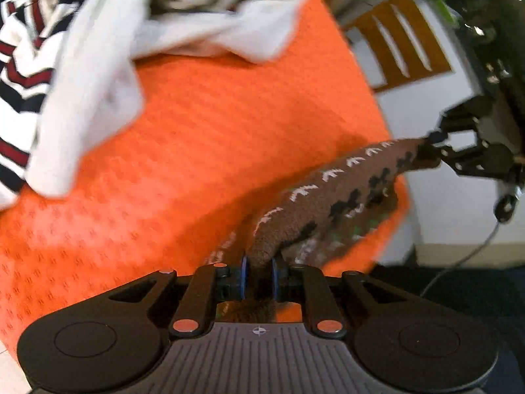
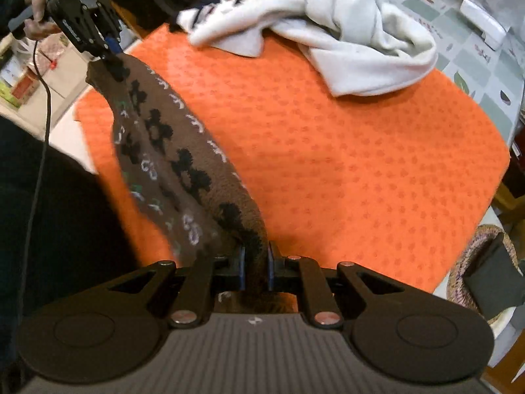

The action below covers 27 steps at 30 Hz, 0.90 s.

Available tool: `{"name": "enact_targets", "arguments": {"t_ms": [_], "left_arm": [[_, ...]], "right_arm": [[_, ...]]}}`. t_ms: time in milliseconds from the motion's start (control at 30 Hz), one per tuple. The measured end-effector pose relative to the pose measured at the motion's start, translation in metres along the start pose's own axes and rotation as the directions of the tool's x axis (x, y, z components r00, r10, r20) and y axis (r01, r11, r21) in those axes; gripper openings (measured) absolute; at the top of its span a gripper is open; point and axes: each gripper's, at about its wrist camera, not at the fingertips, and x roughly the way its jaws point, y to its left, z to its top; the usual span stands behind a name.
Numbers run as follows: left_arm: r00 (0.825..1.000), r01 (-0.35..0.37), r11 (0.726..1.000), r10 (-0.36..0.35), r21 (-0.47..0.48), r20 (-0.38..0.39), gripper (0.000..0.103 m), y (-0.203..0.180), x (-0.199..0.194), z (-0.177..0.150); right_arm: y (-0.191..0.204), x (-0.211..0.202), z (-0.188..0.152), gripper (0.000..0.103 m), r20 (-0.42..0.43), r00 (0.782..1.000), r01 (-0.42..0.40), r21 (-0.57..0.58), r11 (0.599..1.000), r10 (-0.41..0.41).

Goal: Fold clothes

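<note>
A brown knitted garment (image 1: 341, 197) with black and white patterns is stretched between my two grippers above an orange mat (image 1: 197, 138). My left gripper (image 1: 259, 275) is shut on one end of it. My right gripper (image 2: 255, 269) is shut on the other end; the garment (image 2: 177, 154) runs from it up to the left gripper (image 2: 113, 57) at the far left. In the left wrist view the right gripper (image 1: 433, 146) pinches the far end at the right.
A pile of white clothes (image 2: 344, 32) and a white garment with red and navy stripes (image 1: 19, 65) lie at the back of the orange mat (image 2: 328, 164). A patterned tablecloth (image 2: 475, 49) lies beyond. A woven basket (image 2: 482, 272) stands at the right.
</note>
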Motion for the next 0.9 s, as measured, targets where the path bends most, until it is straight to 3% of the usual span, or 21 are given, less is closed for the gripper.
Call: {"name": "enact_targets", "arguments": {"t_ms": [267, 367, 400, 433, 633, 767, 900], "left_arm": [[0.997, -0.073, 0.997, 0.074, -0.012, 0.029, 0.026, 0.035, 0.038, 0.048], [0.994, -0.101, 0.995, 0.102, -0.022, 0.030, 0.040, 0.044, 0.047, 0.056], [0.993, -0.113, 0.993, 0.114, -0.026, 0.034, 0.047, 0.047, 0.047, 0.056], [0.992, -0.120, 0.992, 0.121, -0.033, 0.044, 0.051, 0.050, 0.045, 0.054], [0.975, -0.099, 0.989, 0.118, -0.108, 0.190, 0.069, 0.060, 0.017, 0.032], [0.950, -0.070, 0.985, 0.114, -0.156, 0.292, 0.071, 0.064, -0.004, 0.010], [0.938, -0.072, 0.979, 0.131, -0.191, 0.320, 0.071, 0.065, -0.008, -0.014]], "right_arm": [[-0.062, 0.068, 0.041, 0.015, -0.024, 0.999, 0.027, 0.027, 0.999, -0.026], [-0.077, 0.087, 0.048, 0.022, -0.027, 0.999, 0.048, 0.034, 0.998, -0.047], [-0.081, 0.091, 0.048, 0.029, -0.025, 0.998, 0.066, 0.035, 0.997, -0.065], [-0.084, 0.094, 0.049, 0.037, -0.022, 0.996, 0.088, 0.034, 0.996, -0.087], [-0.088, 0.082, 0.044, 0.045, 0.050, 0.987, 0.149, 0.086, 0.985, -0.153], [-0.073, 0.056, 0.035, 0.051, 0.147, 0.973, 0.164, 0.108, 0.981, -0.179], [-0.048, 0.036, 0.023, 0.053, 0.198, 0.965, 0.147, 0.133, 0.980, -0.172]]}}
